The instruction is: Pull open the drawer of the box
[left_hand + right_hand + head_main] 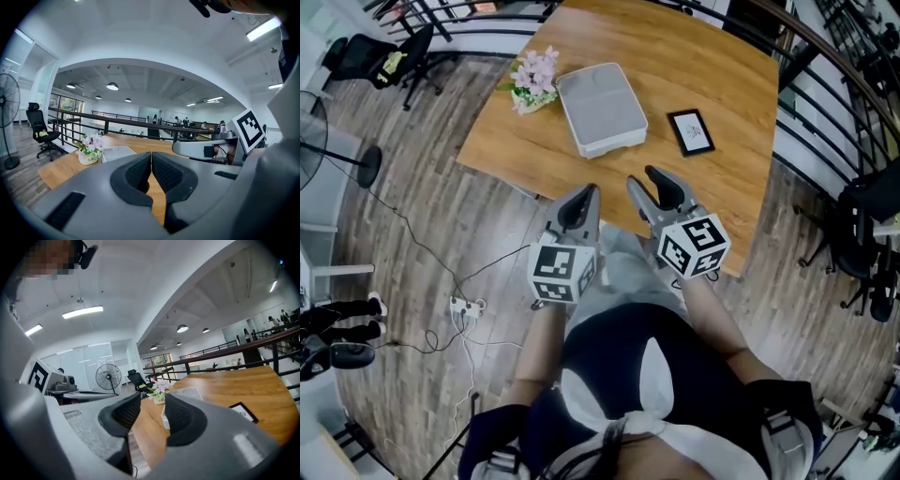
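The white box [600, 108] lies flat on the wooden table [675, 56], seen from above with its lid up; its drawer front does not show. It also appears low and pale in the left gripper view [117, 152] and in the right gripper view [185, 392]. My left gripper [589, 192] hovers at the table's near edge with its jaws pressed together and nothing in them [151, 154]. Beside it, my right gripper [642, 176] stands open over the near edge with only air between its pads [153, 404]. Both are well short of the box.
A small pot of pink flowers [534, 80] sits left of the box. A black picture frame [691, 131] lies to its right. A railing [825, 56] runs behind the table. A power strip and cables [464, 305] lie on the floor at the left.
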Action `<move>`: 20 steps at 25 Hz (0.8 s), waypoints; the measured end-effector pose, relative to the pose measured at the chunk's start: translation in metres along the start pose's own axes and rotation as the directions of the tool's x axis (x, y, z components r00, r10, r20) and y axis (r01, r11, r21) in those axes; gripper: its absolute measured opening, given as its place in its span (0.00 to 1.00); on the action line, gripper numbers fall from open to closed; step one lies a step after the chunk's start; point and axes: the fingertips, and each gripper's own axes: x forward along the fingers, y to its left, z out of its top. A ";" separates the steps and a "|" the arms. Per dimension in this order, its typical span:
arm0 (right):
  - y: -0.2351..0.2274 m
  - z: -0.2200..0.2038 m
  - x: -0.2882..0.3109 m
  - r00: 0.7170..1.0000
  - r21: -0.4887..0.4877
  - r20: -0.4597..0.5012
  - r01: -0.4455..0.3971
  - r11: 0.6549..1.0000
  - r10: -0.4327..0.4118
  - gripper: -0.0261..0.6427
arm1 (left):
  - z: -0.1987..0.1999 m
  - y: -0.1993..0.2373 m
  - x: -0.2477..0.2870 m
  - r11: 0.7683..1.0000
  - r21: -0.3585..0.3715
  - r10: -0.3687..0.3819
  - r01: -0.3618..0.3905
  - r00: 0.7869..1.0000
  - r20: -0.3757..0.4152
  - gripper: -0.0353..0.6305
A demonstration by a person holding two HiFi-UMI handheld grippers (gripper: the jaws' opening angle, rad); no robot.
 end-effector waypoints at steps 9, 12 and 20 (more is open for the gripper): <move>-0.034 -0.006 0.043 0.999 0.058 -0.030 0.024 0.998 -0.022 0.29 | 0.002 0.036 0.037 1.000 -0.013 0.002 -0.003 1.000 -0.026 0.09; -0.045 -0.008 0.056 0.999 0.094 -0.040 0.028 0.995 -0.024 0.29 | 0.004 0.046 0.052 1.000 -0.020 0.002 -0.002 0.999 -0.032 0.08; -0.066 -0.022 0.085 0.997 0.201 -0.080 0.029 0.979 -0.013 0.30 | -0.001 0.059 0.081 1.000 -0.024 -0.022 0.020 0.997 -0.069 0.09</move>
